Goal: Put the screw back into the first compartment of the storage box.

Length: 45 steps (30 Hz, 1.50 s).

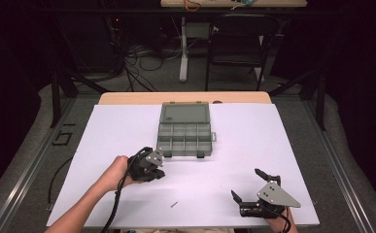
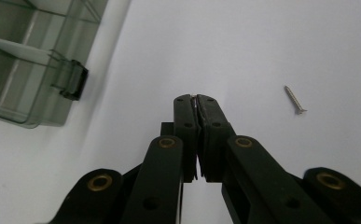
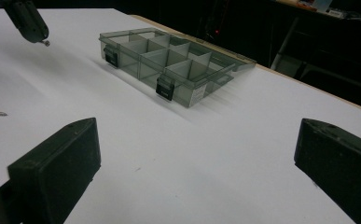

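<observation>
A smoky clear compartment box [image 1: 184, 132] lies open at the middle of the white sheet, its lid folded back. In the left gripper view, my left gripper [image 2: 196, 99] has its jaws pressed together, with a thin sliver of metal pinched at the tips. It hovers just in front of the box's near left corner [image 1: 159, 170]. The right gripper view catches that tip [image 3: 42, 41] with a small shiny piece, seemingly a screw, poking out. A loose screw [image 1: 174, 204] [image 2: 295, 99] lies on the sheet. My right gripper [image 1: 245, 182] [image 3: 197, 158] rests near the front right, jaws wide apart and bare.
The box [image 3: 169, 60] [image 2: 24, 60] has two black latches on its near wall and several empty compartments. The white sheet [image 1: 253, 141] covers a wooden table. A chair and cables stand on the floor beyond the far edge.
</observation>
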### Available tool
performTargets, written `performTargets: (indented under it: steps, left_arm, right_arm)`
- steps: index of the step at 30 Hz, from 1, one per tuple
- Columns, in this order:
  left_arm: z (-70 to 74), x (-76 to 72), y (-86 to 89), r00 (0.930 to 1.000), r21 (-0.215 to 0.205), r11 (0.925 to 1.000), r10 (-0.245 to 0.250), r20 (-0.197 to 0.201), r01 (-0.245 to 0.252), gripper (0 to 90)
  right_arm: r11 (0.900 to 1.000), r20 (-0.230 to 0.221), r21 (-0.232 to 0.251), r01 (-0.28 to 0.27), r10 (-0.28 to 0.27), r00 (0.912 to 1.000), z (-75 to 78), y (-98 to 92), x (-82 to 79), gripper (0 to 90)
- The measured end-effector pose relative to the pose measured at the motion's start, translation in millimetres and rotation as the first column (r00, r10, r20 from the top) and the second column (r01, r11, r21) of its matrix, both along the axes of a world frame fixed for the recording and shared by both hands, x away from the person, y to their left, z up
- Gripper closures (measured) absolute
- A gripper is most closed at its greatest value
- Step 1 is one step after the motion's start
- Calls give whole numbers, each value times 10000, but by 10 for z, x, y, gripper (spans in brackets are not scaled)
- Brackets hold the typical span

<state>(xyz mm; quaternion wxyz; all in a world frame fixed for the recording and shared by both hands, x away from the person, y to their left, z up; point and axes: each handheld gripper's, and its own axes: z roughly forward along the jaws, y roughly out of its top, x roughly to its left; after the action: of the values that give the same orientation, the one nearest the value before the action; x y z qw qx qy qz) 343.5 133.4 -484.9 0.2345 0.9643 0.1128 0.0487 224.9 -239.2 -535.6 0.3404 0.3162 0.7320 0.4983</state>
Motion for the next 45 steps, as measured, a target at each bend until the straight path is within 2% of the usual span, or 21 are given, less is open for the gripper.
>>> performTargets:
  steps: [15,22,24,25,36,40,45]
  left_arm:
    - [230,287,49,9987,-12,9988,487,179,-487,877]
    - [286,439,53,9973,61,9974,717,172,-718,877]
    - [306,480,48,9967,76,9968,793,177,-794,877]
    - [313,497,46,9967,88,9968,792,147,-794,877]
    - [425,724,-13,9945,242,9944,1019,246,-1025,877]
    - [461,824,-50,9934,419,9929,1102,324,-1115,877]
    - [446,1000,-71,9899,405,9894,1384,291,-1396,877]
  right_arm:
    - [10000,-35,-9,-10,10,10000,1,-3,-2,0]
    - [10000,-46,-2,-21,21,10000,0,-4,1,0]
    - [9999,124,130,21,-23,9999,-11,8,11,0]
    - [10000,-47,0,-16,16,10000,-1,-2,2,0]
    - [10000,-57,1,-35,35,10000,-1,-1,2,0]
    - [10000,-91,-5,-40,40,10000,-5,-9,15,0]
    - [10000,-79,-50,-27,27,10000,-5,-1,6,0]
